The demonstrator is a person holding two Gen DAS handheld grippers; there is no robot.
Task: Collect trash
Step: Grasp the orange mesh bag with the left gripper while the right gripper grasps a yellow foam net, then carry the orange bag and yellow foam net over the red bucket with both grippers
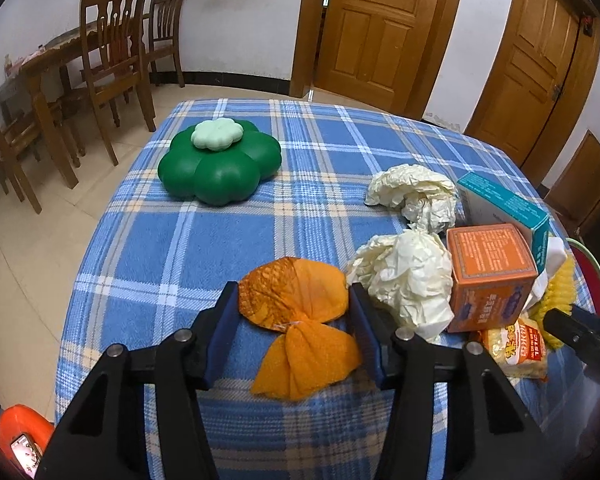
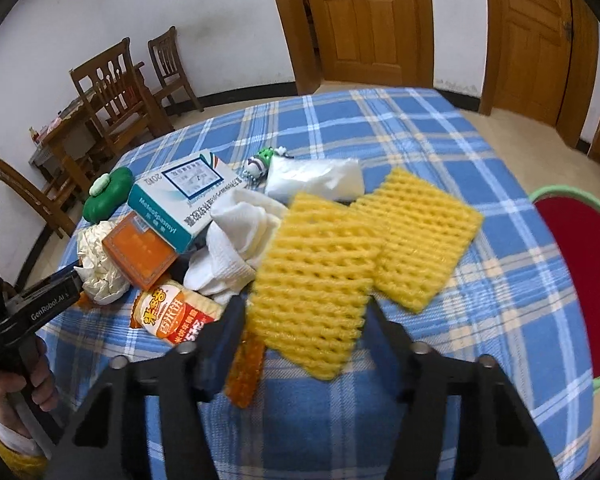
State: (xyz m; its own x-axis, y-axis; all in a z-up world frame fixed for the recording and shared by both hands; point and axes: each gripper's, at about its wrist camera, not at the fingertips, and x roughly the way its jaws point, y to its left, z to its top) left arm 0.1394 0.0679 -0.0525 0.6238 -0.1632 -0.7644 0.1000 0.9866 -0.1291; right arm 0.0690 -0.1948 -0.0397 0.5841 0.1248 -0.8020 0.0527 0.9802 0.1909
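Note:
An orange net wrapper [image 1: 296,300], pinched into a bow shape, lies on the blue plaid tablecloth [image 1: 204,248]. My left gripper [image 1: 294,304] has a blue pad against each side of it. In the right wrist view a yellow foam fruit net [image 2: 312,272] fills the gap of my right gripper [image 2: 306,308], with both fingers meeting its edges. Its far end overlaps a second yellow foam net [image 2: 424,240]. An orange strip [image 2: 246,368] lies beneath the right gripper.
Two crumpled paper balls [image 1: 404,276], an orange box [image 1: 492,272], a teal box [image 1: 504,204] and a snack packet [image 1: 516,344] crowd the right. A green flower-shaped container [image 1: 220,164] sits far left. White tissue [image 2: 236,248], a plastic bag [image 2: 312,180], a red stool [image 2: 584,288].

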